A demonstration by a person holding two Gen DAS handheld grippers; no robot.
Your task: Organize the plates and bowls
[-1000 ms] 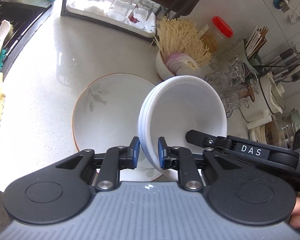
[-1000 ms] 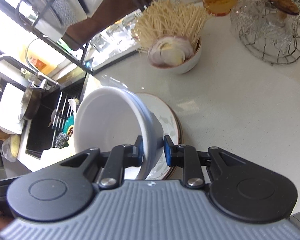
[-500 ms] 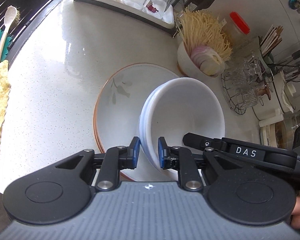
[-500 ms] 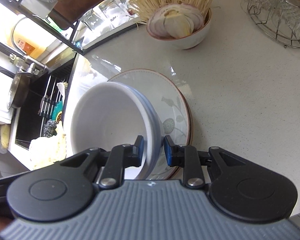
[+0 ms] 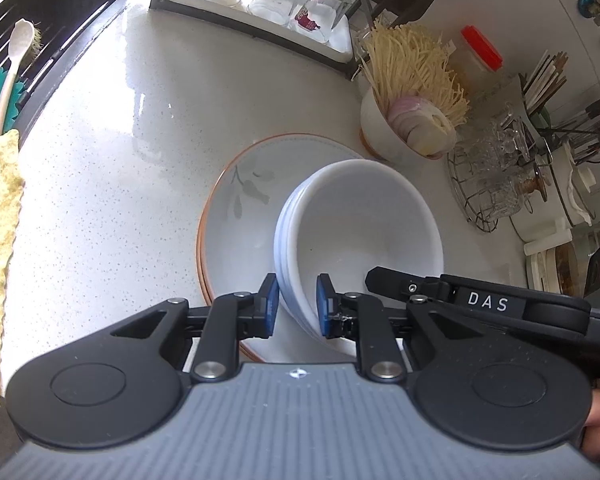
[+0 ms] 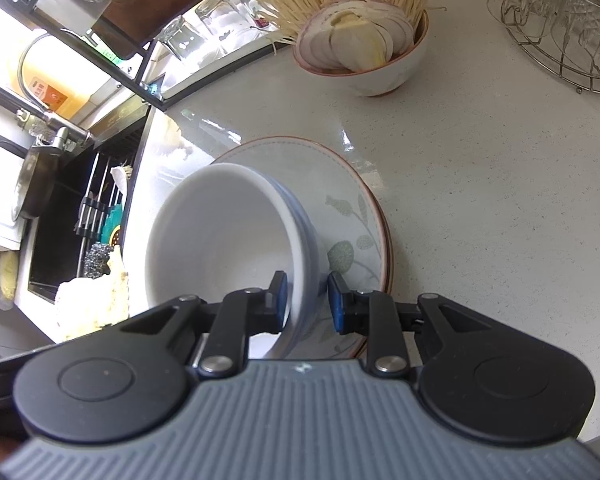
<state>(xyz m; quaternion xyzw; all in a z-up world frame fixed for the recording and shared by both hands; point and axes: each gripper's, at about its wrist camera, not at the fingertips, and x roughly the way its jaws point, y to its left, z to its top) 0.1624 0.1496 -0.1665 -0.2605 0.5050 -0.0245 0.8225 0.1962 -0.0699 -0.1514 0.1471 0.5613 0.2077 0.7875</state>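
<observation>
Both grippers are working the same load here: a nested stack of white bowls [image 5: 360,220] that's sitting over the stacked plates [image 5: 236,216] with the leaf print and orange rim. The left gripper [image 5: 297,306] is pinching the bowl wall on its side, one blue pad outside, one inside. The right gripper [image 6: 308,300] is doing the mirror image on the opposite rim, so both are clamped on the bowls, not gaping.

I'm guessing the two-sided grip is because several nested bowls are heavy and slippery for one pinch, and holding opposite rims is keeping the stack level. Whether the bottom bowl is actually touching the top plate, I can't tell from either view; it's looking very close, maybe just landing. Putting bowls on top of plates makes sense for tidying into one pile on the white counter [image 5: 120,140].

What each view is giving you:
- The left camera is showing the layered rims, so you can count that it's several bowls, plus the right gripper's finger reaching in over the far rim. It's also catching the utensil holder [image 5: 548,92] and the wire rack of glassware [image 5: 496,184] off to the side.
- The right camera is showing the sink [image 6: 60,216] and faucet [image 6: 48,132] beyond the counter edge, and more of the plate's leaf pattern. The bowl of sliced onion and noodles [image 6: 364,48] is sitting well behind the plates, clear of the action.
</observation>
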